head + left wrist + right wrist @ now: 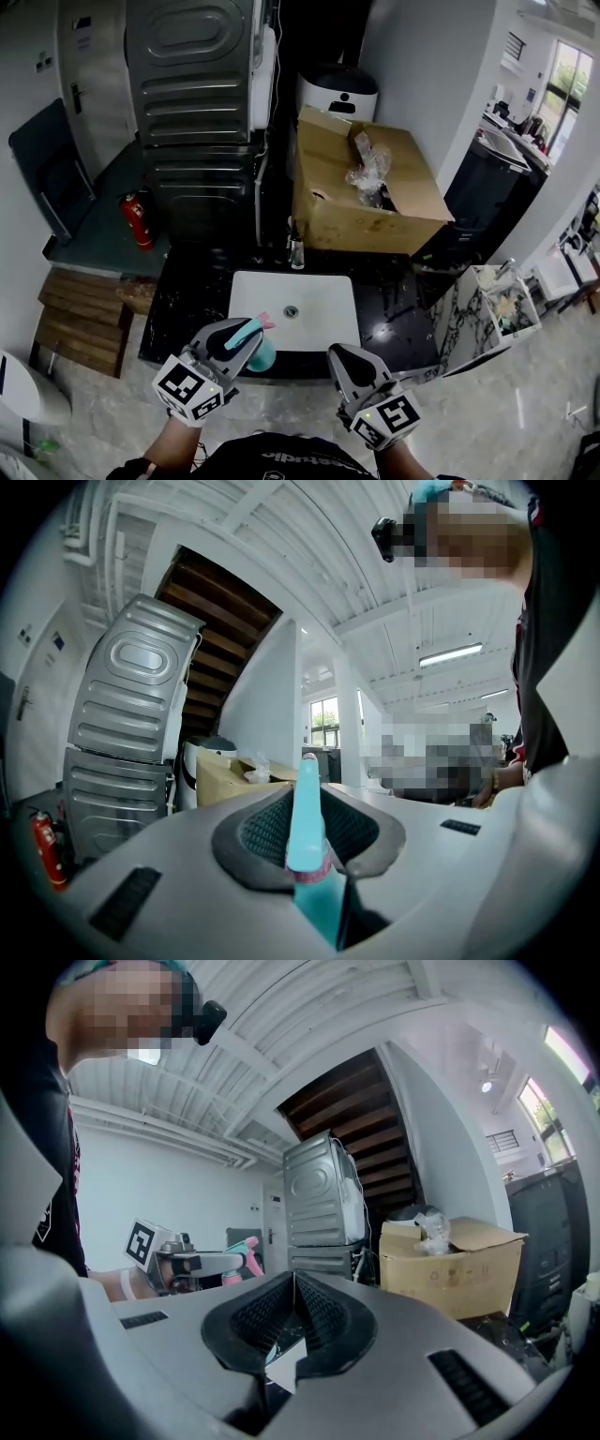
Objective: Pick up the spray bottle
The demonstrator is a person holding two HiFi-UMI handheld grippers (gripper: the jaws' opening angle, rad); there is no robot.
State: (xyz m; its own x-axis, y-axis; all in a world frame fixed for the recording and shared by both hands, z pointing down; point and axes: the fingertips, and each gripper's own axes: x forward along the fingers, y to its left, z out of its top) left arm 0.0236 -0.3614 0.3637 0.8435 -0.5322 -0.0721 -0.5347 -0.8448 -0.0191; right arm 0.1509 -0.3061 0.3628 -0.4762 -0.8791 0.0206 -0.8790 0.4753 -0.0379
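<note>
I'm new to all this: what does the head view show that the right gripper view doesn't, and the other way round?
Only the head view: the red fire extinguisher on the floor and the brown wooden boards beside the counter.

Only the right gripper view: the underside of the wooden stairs and the white ceiling.

Both: the cardboard box, the grey ribbed machine, and the left gripper with its fingers closed on the teal spray bottle.
</note>
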